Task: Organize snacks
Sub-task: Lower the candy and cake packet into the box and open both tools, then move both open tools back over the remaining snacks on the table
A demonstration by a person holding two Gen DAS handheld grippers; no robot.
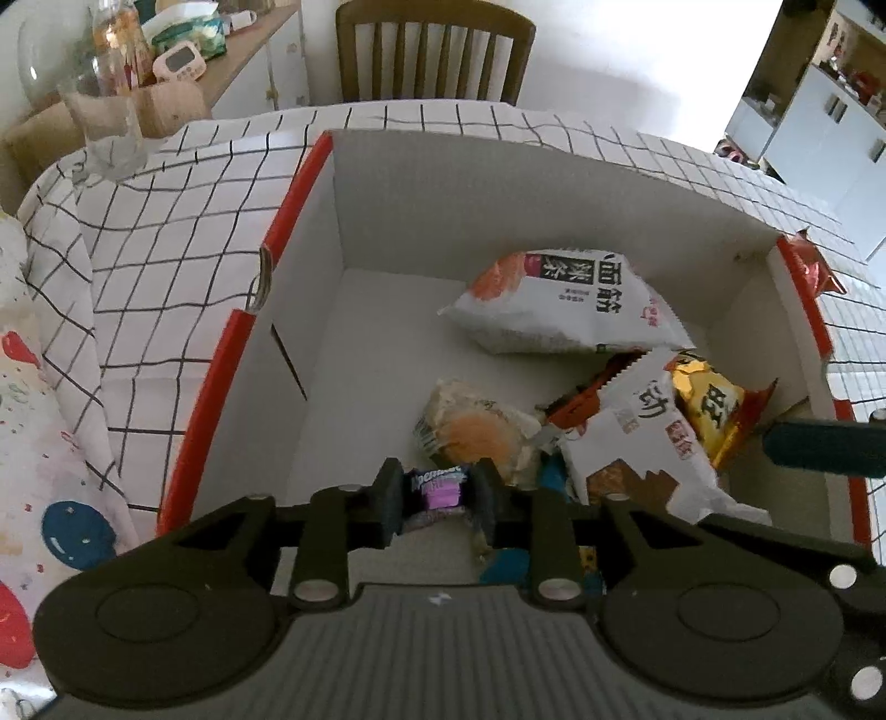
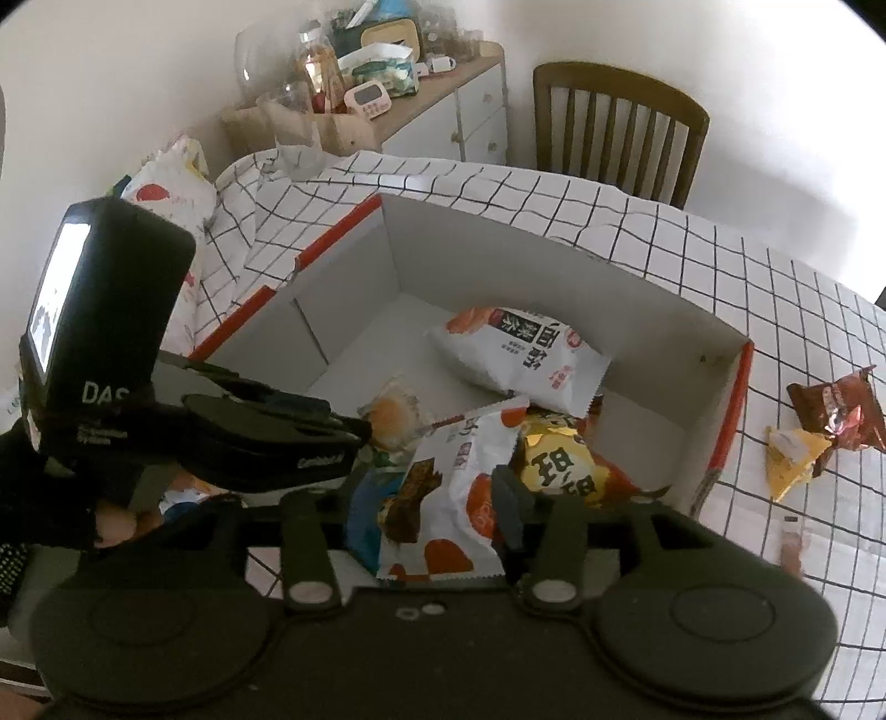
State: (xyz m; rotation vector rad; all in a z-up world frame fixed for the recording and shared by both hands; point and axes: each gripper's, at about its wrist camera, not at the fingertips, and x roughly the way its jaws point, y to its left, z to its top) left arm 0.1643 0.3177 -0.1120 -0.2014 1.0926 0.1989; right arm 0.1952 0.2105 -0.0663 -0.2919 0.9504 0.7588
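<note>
Left-wrist view: the left gripper (image 1: pixel 437 498) hangs over the near end of an open white box (image 1: pixel 310 310) with red edges, its two fingers (image 1: pixel 390 501) pressed against the sides of a small purple candy packet (image 1: pixel 440 490) that sits between them above the box floor. Inside the box, toward its right half, lie a white noodle-snack bag (image 1: pixel 565 304) against the far wall, a clear-wrapped round pastry (image 1: pixel 476 432) just beyond the gripper, a white-and-orange snack bag (image 1: pixel 637 443) and, partly under it, a yellow foil bag (image 1: pixel 714 410) near the right wall. The left half of the box floor is bare. The box rests on a white tablecloth with a black grid (image 1: pixel 166 221); a wooden chair (image 1: pixel 434 52) stands beyond the table. Right-wrist view: the right gripper (image 2: pixel 443 526) is held at the near rim of the same box (image 2: pixel 637 310), and the white-and-orange snack bag (image 2: pixel 448 498) lies in the gap between its fingers; only the right finger (image 2: pixel 512 509) is plainly seen, the other being hidden, so whether the fingers grip the bag cannot be told. The left gripper's body (image 2: pixel 266 437) crosses the left of the view. On the tablecloth (image 2: pixel 775 310) to the right of the box lie a brown foil snack packet (image 2: pixel 836 410) and, touching it, a yellow triangular packet (image 2: pixel 792 459). A sideboard crowded with jars and containers (image 2: pixel 443 105) stands against the far wall.
</note>
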